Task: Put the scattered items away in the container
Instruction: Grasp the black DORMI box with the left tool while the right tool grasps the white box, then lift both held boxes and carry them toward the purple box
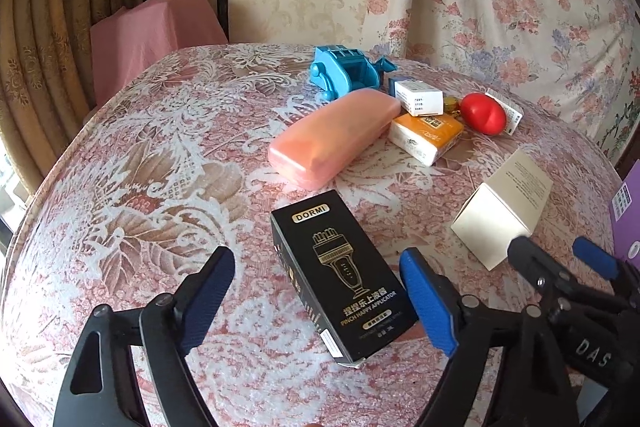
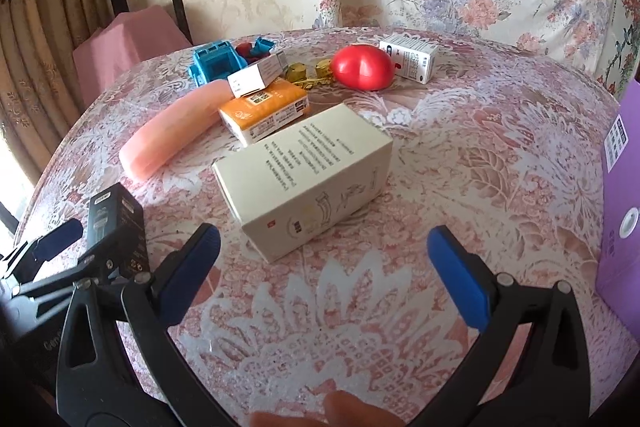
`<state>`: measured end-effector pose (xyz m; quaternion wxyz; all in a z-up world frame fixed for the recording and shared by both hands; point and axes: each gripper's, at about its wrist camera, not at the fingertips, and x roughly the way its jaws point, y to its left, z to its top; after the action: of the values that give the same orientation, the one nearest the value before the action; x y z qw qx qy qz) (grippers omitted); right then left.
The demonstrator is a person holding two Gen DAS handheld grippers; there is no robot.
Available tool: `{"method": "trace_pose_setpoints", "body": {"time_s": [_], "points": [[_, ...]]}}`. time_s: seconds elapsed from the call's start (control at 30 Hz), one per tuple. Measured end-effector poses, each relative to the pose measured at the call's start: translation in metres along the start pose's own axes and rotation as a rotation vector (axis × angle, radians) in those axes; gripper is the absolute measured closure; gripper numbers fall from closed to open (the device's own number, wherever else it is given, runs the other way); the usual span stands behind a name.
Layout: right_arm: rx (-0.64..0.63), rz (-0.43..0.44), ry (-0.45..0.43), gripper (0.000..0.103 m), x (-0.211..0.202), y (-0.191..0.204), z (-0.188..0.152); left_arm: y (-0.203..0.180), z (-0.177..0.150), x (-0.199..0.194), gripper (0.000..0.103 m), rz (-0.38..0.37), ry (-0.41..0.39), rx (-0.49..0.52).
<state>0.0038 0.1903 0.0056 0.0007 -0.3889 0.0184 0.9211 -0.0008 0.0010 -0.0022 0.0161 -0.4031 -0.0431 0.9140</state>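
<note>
Black box between wide-spread left gripper fingers, seemingly untouched; right gripper likewise agape.

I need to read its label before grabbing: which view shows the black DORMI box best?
The left wrist view: the black DORMI box lies flat between the left gripper fingers, label facing up and readable. The right wrist view catches only one dark corner at its left edge.

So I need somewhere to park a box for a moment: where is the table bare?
Bare cloth lies left of the pink case and black box, and between the white box and purple container. The far cluster around the red egg is crowded.
</note>
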Motion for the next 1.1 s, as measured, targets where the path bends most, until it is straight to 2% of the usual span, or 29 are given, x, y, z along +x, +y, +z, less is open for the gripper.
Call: {"method": "trace_pose_setpoints", "body": {"time_s": [0.2, 0.37, 0.53, 0.63, 0.87, 0.97, 1.0, 1.1], "points": [[-0.026, 0.010, 0.002, 0.000, 0.009, -0.001, 0.012, -0.003, 0.001, -0.001, 0.029, -0.015, 0.010, 0.012], [-0.147, 0.069, -0.011, 0.000, 0.018, 0.007, 0.018, -0.002, 0.001, 0.000, 0.029, -0.020, 0.014, 0.011], [-0.175, 0.147, 0.109, 0.000, 0.037, -0.004, 0.026, -0.003, 0.001, 0.000, 0.029, -0.019, 0.014, 0.009], [-0.232, 0.150, 0.054, 0.000, 0.044, -0.003, 0.033, -0.003, 0.001, 0.000, 0.029, -0.018, 0.017, 0.003], [-0.249, 0.214, 0.091, 0.000, 0.054, -0.004, 0.029, -0.007, -0.002, 0.002, 0.030, -0.006, 0.035, 0.007], [-0.237, 0.222, 0.087, 0.001, 0.054, -0.006, 0.025, -0.006, -0.003, 0.002, 0.046, 0.012, 0.046, 0.008], [-0.233, 0.225, 0.086, 0.002, 0.054, -0.006, 0.024, -0.006, -0.004, 0.002, 0.056, 0.018, 0.050, 0.008], [-0.192, 0.216, 0.077, 0.002, 0.048, -0.008, 0.022, -0.004, -0.005, 0.002, 0.062, 0.030, 0.058, 0.004]]}}
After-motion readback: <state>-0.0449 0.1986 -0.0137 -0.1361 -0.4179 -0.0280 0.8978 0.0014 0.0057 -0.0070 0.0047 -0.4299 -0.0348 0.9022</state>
